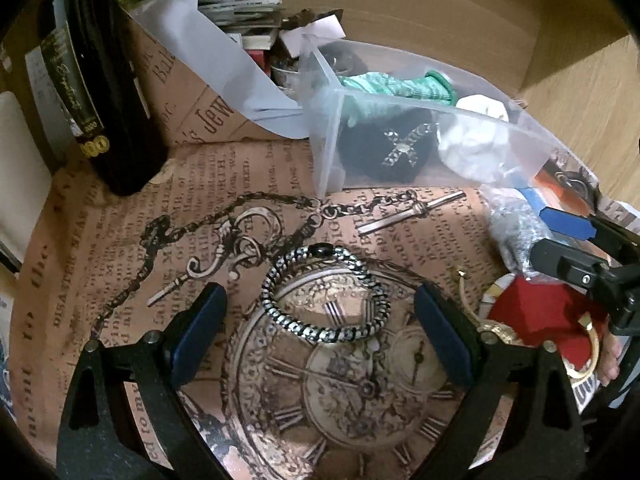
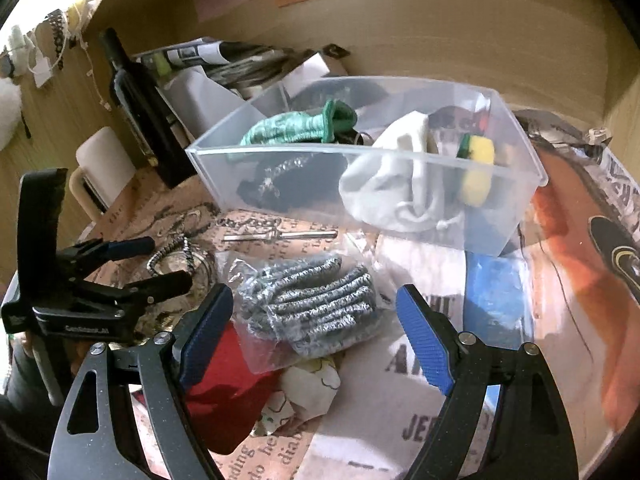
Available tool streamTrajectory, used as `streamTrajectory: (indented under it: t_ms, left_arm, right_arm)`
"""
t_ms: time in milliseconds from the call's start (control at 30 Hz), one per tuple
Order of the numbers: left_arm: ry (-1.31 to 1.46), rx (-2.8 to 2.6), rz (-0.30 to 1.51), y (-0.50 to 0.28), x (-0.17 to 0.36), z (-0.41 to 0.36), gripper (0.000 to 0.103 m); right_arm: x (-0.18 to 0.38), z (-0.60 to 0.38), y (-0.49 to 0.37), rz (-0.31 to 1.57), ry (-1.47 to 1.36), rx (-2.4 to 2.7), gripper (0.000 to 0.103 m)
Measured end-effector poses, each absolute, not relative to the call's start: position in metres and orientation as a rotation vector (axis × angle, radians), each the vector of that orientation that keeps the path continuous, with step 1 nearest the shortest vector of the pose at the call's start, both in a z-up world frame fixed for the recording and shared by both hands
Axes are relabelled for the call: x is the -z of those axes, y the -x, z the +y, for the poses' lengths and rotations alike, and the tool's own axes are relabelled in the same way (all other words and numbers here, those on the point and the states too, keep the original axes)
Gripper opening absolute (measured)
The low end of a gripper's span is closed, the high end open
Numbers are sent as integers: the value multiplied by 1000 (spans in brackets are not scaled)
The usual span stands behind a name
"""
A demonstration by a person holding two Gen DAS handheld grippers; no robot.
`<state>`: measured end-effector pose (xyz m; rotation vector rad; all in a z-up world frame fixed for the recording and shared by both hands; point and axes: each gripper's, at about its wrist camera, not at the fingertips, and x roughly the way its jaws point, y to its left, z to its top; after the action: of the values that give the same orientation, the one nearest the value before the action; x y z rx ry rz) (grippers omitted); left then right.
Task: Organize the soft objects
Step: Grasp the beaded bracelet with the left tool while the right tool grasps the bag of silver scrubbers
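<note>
My right gripper (image 2: 314, 330), fingers apart, hangs directly over the bagged grey cloth (image 2: 316, 308); my left gripper (image 1: 320, 336), also apart, straddles a bracelet (image 1: 326, 294).

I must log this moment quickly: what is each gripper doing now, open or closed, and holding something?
Left gripper: open, holding nothing, around the bracelet.
Right gripper: open, holding nothing, above the bagged grey gloves.

The left wrist view looks steeply down, close over the table's (image 1: 120, 240) left part. The right wrist view sits higher over its right part, facing the back wall. Both share the clear bin (image 1: 400, 120) (image 2: 360, 168) and dark bottle (image 1: 100, 100) (image 2: 136, 96).
</note>
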<state>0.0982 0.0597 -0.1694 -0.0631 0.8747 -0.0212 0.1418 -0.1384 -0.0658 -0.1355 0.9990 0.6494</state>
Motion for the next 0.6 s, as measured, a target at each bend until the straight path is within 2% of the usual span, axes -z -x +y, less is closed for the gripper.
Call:
streamTrajectory:
  t_ms: [167,233,367,433,600]
  left_arm:
    - [38,19,862,-99,170,57,76]
    - [43,21,857,-98,169,59,67]
    - [49,24,850,-97,168,61,57]
    - [46,24,847,-94,168,61,48]
    - [47,34,839,-91,162,57,41]
  right_arm:
    - [77,-136,-144,1023,151,-638,80]
    - [78,-135,-143,1015,163,-637,75]
    - [77,-134,-142,1003,173,-638,64]
    - [77,-134,-142,998,172,-636,60]
    - [75,-131,-140,985,187,-638,45]
